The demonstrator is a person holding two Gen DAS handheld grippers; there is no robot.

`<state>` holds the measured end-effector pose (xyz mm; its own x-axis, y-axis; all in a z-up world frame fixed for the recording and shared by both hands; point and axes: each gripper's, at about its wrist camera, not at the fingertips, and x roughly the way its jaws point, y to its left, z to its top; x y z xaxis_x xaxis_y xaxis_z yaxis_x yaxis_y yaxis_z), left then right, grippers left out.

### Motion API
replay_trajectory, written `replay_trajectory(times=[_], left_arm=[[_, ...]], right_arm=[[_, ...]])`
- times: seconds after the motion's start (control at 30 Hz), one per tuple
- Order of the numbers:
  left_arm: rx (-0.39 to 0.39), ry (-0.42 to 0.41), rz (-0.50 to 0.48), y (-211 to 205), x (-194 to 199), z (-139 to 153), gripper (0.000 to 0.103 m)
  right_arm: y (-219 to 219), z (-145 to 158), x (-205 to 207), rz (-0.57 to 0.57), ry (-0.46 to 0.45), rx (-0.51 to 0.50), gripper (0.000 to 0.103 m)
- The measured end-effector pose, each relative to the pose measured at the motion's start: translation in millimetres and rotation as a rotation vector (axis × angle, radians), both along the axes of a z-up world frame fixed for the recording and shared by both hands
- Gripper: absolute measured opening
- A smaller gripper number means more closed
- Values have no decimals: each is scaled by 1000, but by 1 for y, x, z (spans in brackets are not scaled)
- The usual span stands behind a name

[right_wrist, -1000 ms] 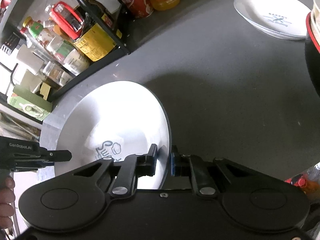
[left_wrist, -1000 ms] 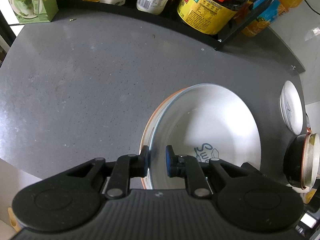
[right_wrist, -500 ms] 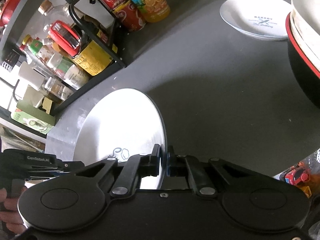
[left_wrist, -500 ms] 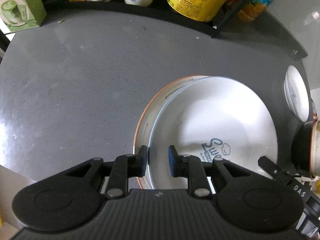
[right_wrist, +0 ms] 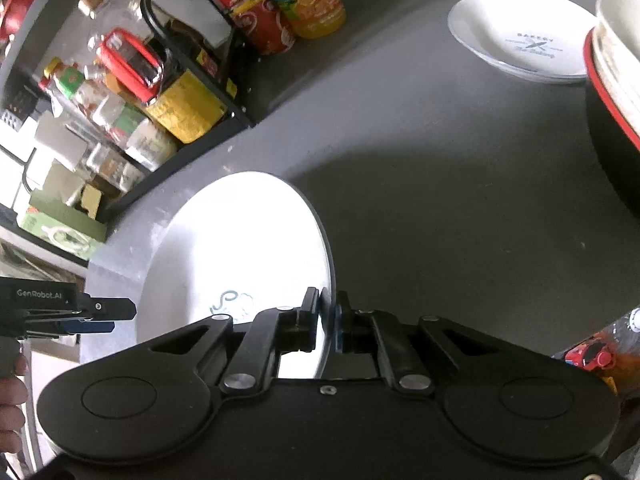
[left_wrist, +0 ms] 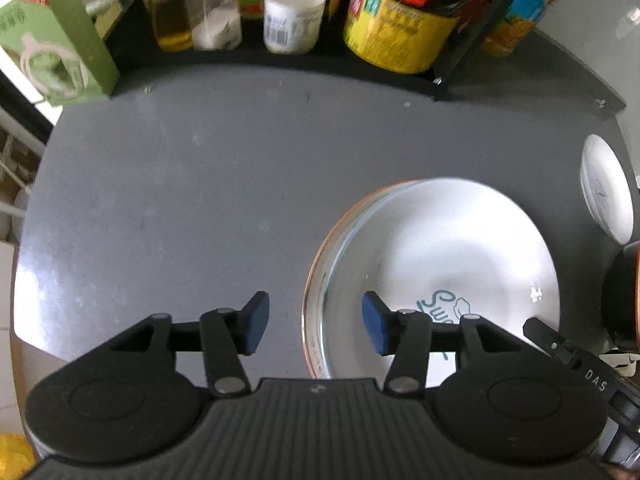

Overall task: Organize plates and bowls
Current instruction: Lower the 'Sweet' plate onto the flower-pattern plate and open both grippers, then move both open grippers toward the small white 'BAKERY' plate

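Plate: round white ceramic plate with blue script [left_wrist: 448,264], on dark grey worktop [left_wrist: 180,200].
Right claw [right_wrist: 328,320]: clamped on plate rim.
Left claw [left_wrist: 316,328]: spread wide, gripping nothing.

A dark grey table [left_wrist: 208,184] with glare along its left edge. At its far edge a black rack [right_wrist: 236,116] holds bottles, jars and cans. Pale floor [left_wrist: 6,280] beyond.

White printed plate [left_wrist: 448,256] stacked on orange-rimmed plate [left_wrist: 320,264] (slightly offset).
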<state>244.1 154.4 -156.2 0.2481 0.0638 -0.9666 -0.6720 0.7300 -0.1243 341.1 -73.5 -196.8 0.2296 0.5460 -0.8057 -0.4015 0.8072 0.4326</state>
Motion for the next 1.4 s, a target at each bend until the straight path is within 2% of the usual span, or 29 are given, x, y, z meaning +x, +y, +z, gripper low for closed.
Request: replay_trajectory(times=[0.07,0.13,0.2,0.3,0.47,0.53,0.57,0.63,0.7,0.73,0.77,0.83,1.03,1.13,1.27,1.4], left_arm=[[-9,7,21,2,-2,-7,50],[10,17,31,1,-4,-11,50],[16,27,46,2,-7,-13,50],[-14,-8,65,6,-14,-10,50],[-4,-37,47,0,-9,1,50],[-10,-50,40,-4,-8,6,50],[-7,-59,34,-6,-7,9,51],[15,-73,17,-13,-6,18,55],[26,-84,5,-20,-4,25,60],[5,-92,-1,-22,-3,27,62],[-24,-109,-10,-24,-2,30,62],[-16,-107,-5,-32,-1,36,63],[33,-123,-6,-53,2,53,67],[19,-132,-18,-59,6,57,67],[-7,-133,-41,-69,15,61,79],[-4,-153,-57,-80,27,69,83]], right_arm=[[4,-6,0,4,8,-21,17],[5,-9,-1,-6,-1,-37,31],[3,-10,0,-5,-3,-50,35],[2,-8,2,2,5,-60,39],[-4,3,5,5,-4,-67,50],[-7,9,6,16,-7,-52,58],[-8,13,6,24,-12,-49,61],[-10,22,7,36,-29,-49,76],[-12,31,8,53,-46,-43,82],[-12,35,9,63,-51,-41,85],[-13,38,10,72,-55,-40,87],[-15,45,12,88,-60,-38,93],[-23,63,21,133,-87,-42,99],[-27,72,27,145,-117,-62,100],[-31,84,36,162,-133,-58,103],[-35,95,48,179,-146,-57,103]])
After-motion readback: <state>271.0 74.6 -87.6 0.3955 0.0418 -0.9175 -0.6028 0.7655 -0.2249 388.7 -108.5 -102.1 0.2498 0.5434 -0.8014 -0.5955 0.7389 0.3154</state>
